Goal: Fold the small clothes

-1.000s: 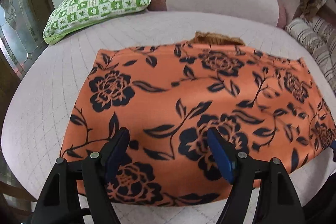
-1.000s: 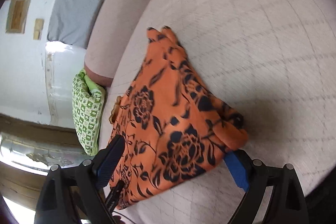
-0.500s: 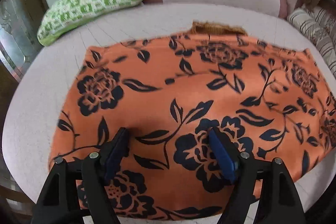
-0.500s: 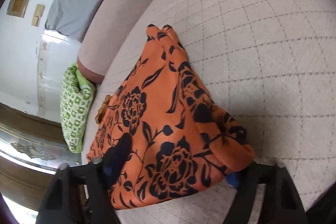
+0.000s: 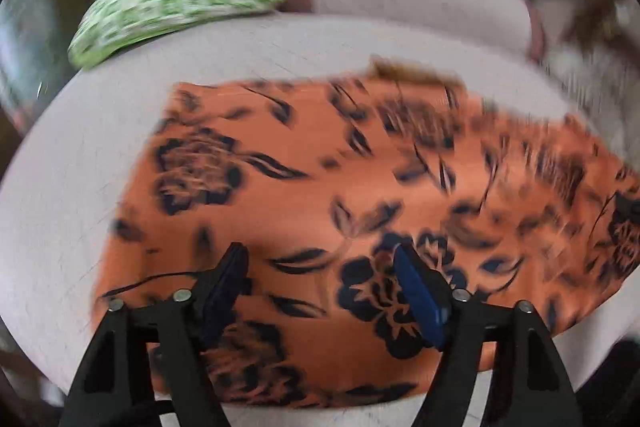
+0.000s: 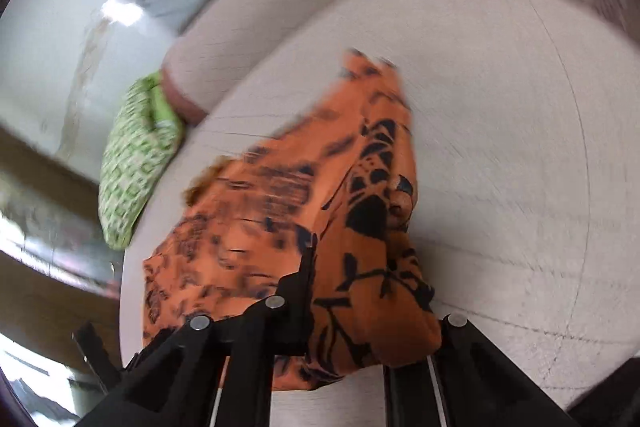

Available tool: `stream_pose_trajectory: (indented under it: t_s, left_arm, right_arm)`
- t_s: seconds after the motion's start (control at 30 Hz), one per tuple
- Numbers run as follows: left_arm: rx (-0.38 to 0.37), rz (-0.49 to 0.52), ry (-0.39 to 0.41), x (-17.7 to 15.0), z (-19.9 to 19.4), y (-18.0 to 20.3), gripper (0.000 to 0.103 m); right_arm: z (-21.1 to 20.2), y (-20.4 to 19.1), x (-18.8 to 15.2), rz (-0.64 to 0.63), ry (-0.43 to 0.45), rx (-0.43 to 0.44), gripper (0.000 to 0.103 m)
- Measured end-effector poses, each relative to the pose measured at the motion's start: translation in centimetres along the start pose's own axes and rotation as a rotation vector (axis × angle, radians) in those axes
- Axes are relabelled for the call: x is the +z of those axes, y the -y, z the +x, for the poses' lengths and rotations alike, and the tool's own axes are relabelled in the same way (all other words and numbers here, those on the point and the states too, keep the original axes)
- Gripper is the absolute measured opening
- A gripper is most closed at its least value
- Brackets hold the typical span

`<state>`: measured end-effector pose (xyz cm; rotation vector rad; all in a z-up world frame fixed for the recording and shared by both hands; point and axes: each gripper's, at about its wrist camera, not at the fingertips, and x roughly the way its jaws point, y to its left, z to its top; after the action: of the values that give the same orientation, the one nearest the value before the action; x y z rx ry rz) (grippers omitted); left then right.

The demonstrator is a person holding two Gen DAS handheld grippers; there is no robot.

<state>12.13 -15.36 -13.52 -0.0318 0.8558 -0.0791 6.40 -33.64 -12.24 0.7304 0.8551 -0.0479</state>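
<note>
While the left gripper [image 5: 320,267] hovered spread above the orange cloth [image 5: 360,187], the right gripper [image 6: 372,307] clamped that cloth's bunched edge.

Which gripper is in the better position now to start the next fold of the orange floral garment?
Probably the right gripper: its fingers already close on the orange floral garment's end. The left gripper is open above the flat middle.

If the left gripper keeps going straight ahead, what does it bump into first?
Most likely the orange cloth: the open left gripper points along it, low over it. Beyond lies the bed. Depth is hard to judge.
</note>
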Motion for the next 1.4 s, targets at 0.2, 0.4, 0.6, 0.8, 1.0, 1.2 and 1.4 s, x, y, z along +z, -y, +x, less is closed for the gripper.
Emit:
stream_pose_trajectory:
  t_s: [0.2, 0.4, 0.6, 0.8, 1.0, 1.2, 1.4]
  left_arm:
    - [0.067, -0.343, 0.274, -1.3, -9.3, -10.6, 0.076]
    - [0.192, -0.59, 0.28, -5.2, -9.8, -19.2, 0.076]
    - [0.154, -0.59, 0.254, -6.0, -8.8, -20.1, 0.076]
    - [0.13, -0.61, 0.261, -5.6, -8.7, -21.3, 0.076]
    - [0.138, -0.599, 0.252, -5.8, -8.7, -21.6, 0.076]
    - [0.075, -0.498, 0.246, -5.8, -9.2, -19.9, 0.076]
    - [-0.068, -0.267, 0.145, -5.4, -8.4, -13.5, 0.076]
  right_arm:
    - [-3.5, -16.1, -0.4, -0.375, 0.075, 0.074, 0.012]
    - [2.3, -28.3, -7.2, -0.63, -0.101, 0.125, 0.012]
    - [13.3, -28.4, -13.6, -0.642, -0.38, 0.063, 0.013]
    - [9.4, -30.2, -10.2, -0.601, -0.334, 0.139, 0.013]
    - [12.6, -30.2, -13.3, -0.561, -0.474, 0.259, 0.086]
    - [9.2, -25.8, -10.3, -0.373, -0.36, 0.411, 0.086]
    - [3.5, -18.2, -6.9, -0.292, -0.233, 0.362, 0.086]
